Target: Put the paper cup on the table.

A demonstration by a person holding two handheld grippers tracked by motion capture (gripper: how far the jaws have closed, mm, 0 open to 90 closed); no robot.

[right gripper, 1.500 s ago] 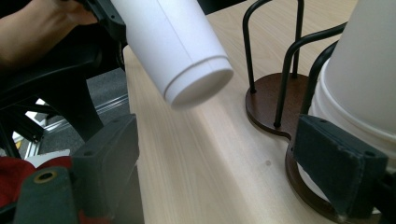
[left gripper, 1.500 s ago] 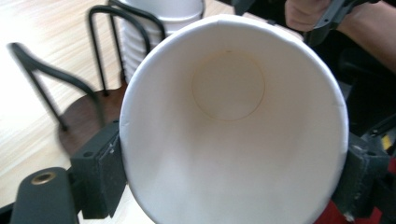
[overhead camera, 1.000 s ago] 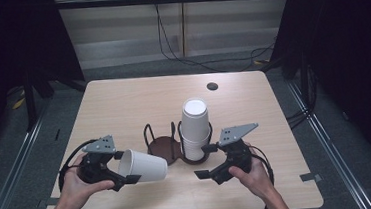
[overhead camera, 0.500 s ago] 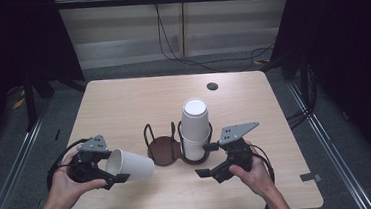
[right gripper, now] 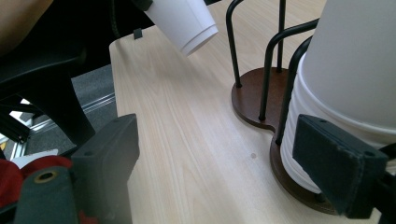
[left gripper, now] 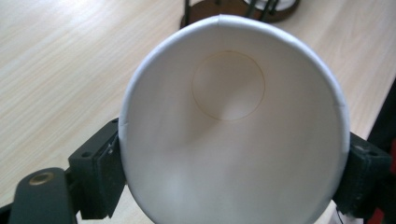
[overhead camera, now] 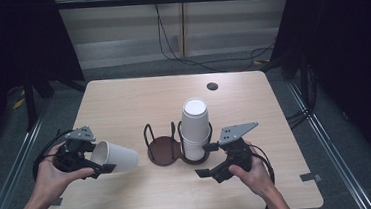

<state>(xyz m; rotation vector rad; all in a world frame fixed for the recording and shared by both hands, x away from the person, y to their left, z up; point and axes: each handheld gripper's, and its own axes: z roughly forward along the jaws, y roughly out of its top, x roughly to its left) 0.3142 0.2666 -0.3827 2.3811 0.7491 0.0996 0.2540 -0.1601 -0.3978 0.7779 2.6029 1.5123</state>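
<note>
White paper cup (overhead camera: pixel 115 157) clamped near its rim in the left gripper (overhead camera: pixel 93 159), seen from the high view: lying on its side, mouth toward the person's left hand (overhead camera: pixel 54 177), base pointing toward the middle of the pale wood table (overhead camera: pixel 133 103). Held just above the tabletop, near the front left edge, well apart from the dark two-ring cup holder (overhead camera: pixel 164 149) at the centre. Holder's left ring bare; right ring filled with a tall stack of white cups (overhead camera: pixel 195 129). Right gripper (overhead camera: pixel 209 159) beside that stack, jaws spread and clamping nothing, right hand (overhead camera: pixel 251 172) behind it. Small dark round spot (overhead camera: pixel 212 86) far back on the table.

Left gripper view: looking straight into the cup (left gripper: pixel 233 126), round bottom visible deep inside. Black pads (left gripper: pixel 105 175) pressed against both sides of the cup's wall. Wood grain and the edge of the holder (left gripper: pixel 233 9) beyond.

Right gripper view: two black jaws wide apart, bare table between them. Right-hand jaw just beside the stacked cups (right gripper: pixel 345 93), contact unclear. Black wire uprights and brown base of the holder (right gripper: pixel 254 100) behind. Held cup (right gripper: pixel 187 23) tilted at top, base downward.
</note>
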